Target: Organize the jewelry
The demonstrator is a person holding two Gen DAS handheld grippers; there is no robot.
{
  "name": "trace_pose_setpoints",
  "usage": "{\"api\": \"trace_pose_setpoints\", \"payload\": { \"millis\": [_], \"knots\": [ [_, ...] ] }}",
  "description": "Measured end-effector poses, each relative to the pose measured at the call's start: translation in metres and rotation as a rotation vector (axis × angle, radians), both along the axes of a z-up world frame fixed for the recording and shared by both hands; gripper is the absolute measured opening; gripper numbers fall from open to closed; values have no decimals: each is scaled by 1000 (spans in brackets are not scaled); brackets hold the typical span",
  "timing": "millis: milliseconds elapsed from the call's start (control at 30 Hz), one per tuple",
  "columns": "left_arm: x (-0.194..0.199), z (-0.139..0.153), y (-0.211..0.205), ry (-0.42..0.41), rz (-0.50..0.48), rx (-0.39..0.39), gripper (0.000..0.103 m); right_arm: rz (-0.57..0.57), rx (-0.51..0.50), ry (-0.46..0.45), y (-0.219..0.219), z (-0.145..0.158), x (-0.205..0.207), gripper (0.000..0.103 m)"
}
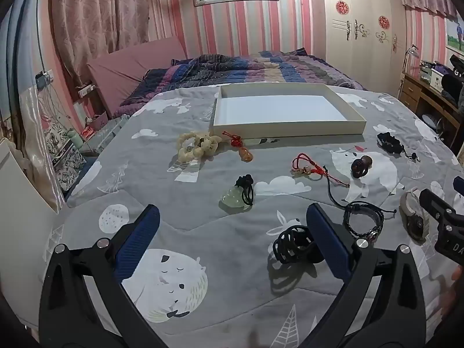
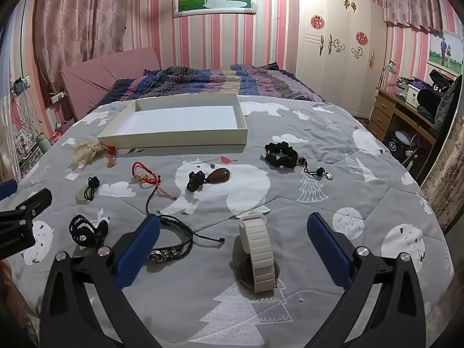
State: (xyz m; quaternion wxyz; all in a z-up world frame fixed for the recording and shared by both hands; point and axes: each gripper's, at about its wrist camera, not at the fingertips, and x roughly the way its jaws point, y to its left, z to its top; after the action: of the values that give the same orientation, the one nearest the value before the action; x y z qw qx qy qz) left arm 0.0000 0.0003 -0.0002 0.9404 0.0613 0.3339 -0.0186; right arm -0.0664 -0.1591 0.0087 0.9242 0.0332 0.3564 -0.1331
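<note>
White box (image 2: 174, 140) lies beyond scattered jewelry; both grippers' jaws gape, watch (image 2: 258, 258) between the right's.

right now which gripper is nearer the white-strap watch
Right. The right gripper straddles the watch between its open fingers; the left gripper hangs off to the watch's left, over the bedspread.

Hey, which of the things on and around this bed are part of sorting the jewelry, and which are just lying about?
For the job:
white tray
cream-strap watch
black braided bracelet
red cord bracelet
black bead bracelet
jade pendant

Lying about:
striped quilt
wardrobe
desk
</note>
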Motion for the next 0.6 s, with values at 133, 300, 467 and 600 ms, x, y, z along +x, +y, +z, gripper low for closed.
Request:
{"api": "trace_pose_setpoints", "payload": {
  "millis": [133, 300, 467, 600],
  "knots": [
    [-2, 0, 0, -6, 8, 3, 100, -4, -11, -7, 0, -1, 0, 101],
    [-3, -1, -3, 3, -5, 4, 100, -9, -4, 2, -2, 2, -1, 101],
    [2, -3, -5, 12, -11, 4, 100, -13, -9, 12, -3, -1, 4, 101],
    [2, -4, -5, 13, -11, -2, 100, -20, -18, 5, -3, -1, 3, 101]
  ]
}}
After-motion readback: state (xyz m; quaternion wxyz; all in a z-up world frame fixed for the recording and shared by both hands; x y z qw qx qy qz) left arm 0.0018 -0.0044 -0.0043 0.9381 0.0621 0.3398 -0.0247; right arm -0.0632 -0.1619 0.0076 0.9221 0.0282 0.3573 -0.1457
